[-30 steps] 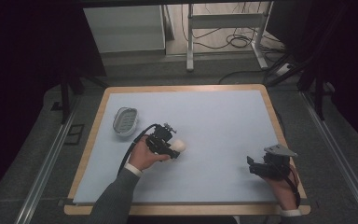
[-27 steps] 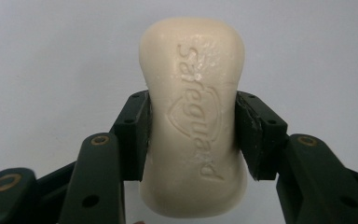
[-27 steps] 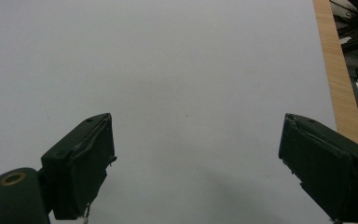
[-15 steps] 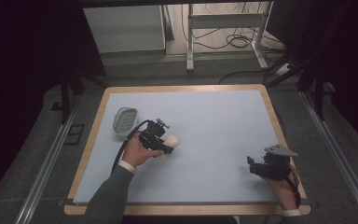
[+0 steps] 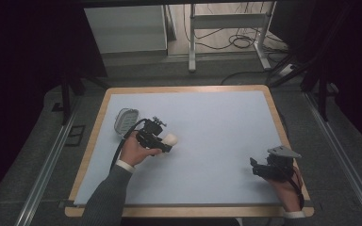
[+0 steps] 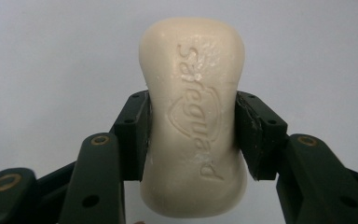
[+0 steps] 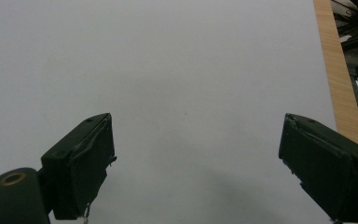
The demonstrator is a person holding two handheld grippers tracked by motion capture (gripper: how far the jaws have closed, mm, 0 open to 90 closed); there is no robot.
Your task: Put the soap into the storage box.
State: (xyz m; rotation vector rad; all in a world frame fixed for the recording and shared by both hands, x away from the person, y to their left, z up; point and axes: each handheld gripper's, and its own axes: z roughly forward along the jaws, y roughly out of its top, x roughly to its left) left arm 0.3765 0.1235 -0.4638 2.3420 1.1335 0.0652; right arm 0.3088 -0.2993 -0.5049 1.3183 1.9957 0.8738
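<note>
- The bench was a broad rectangle with a smooth, matte, pale blue-grey top and a light wood rim; it stood on a dark floor with metal rails at either side.
- The person's left forearm, in a grey sleeve, reached in from the bottom left of the high view and angled up and to the right, with the left hand wrapped around the black body of the left gripper over the left-middle of the bench.
- The right hand lay near the bench's near right corner, holding the right gripper, which pointed left and carried a grey three-cornered plate on top.
- In the right gripper view its fingers were spread wide, blocky black pads with scuffed edges, and nothing lay between them but bare bench surface.
- A soap dish, an oval of translucent grey with a ribbed floor, sat near the left rim, just beyond the left hand.
- The bar of soap was cream-coloured, waxy and rounded, waisted in the middle, with raised lettering stamped into its face.
- The left gripper's fingers were clamped on the bar's narrow waist from both sides, and both of its ends stuck out past them.
</note>
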